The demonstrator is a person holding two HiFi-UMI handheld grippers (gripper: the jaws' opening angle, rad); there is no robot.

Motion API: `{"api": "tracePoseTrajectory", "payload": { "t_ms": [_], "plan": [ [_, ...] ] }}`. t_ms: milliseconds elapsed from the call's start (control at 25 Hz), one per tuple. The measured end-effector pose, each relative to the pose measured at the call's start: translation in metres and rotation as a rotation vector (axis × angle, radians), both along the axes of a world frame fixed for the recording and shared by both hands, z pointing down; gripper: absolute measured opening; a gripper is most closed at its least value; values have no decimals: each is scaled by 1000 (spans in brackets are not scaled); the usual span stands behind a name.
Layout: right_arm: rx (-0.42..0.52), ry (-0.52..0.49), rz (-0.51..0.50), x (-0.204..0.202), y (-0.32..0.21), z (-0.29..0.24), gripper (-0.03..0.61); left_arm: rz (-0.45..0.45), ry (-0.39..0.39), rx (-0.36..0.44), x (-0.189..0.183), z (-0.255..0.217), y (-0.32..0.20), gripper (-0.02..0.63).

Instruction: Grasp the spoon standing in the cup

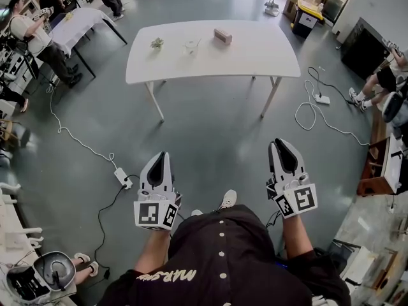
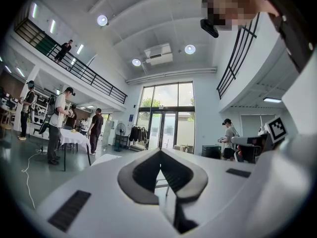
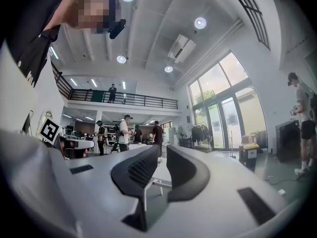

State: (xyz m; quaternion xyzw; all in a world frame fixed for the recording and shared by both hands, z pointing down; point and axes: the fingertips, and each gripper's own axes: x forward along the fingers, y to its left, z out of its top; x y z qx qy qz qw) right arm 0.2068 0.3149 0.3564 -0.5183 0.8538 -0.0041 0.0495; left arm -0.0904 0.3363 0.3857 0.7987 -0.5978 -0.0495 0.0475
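A clear glass cup (image 1: 191, 45) stands on the far half of a white table (image 1: 255, 59), several steps ahead of me; the spoon in it is too small to make out. Both grippers hang low over the grey floor, well short of the table. My left gripper (image 1: 159, 155) (image 2: 160, 153) has its jaws meeting at the tips, with nothing between them. A narrow gap shows between the jaws of my right gripper (image 1: 280, 143) (image 3: 162, 150), and it is empty too.
On the table a small plant (image 1: 157, 43) stands left of the cup and a brown box (image 1: 222, 36) right of it. Cables and power strips (image 1: 123, 178) (image 1: 322, 99) lie on the floor. A cloth-covered table (image 1: 76, 23) and several people stand at the left.
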Motion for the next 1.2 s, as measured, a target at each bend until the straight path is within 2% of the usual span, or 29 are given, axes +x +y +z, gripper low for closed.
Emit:
{"api": "tracePoseTrajectory", "payload": {
  "t_ms": [400, 1000, 1200],
  "plan": [
    [-10, 3, -42, -7, -8, 3, 111, -16, -6, -8, -2, 1, -2, 9],
    [-26, 0, -95, -2, -20, 10, 263, -33, -8, -17, 11, 6, -9, 9],
    [-32, 0, -109, 4, -31, 12, 285, -37, -10, -17, 20, 5, -16, 9]
  ]
}}
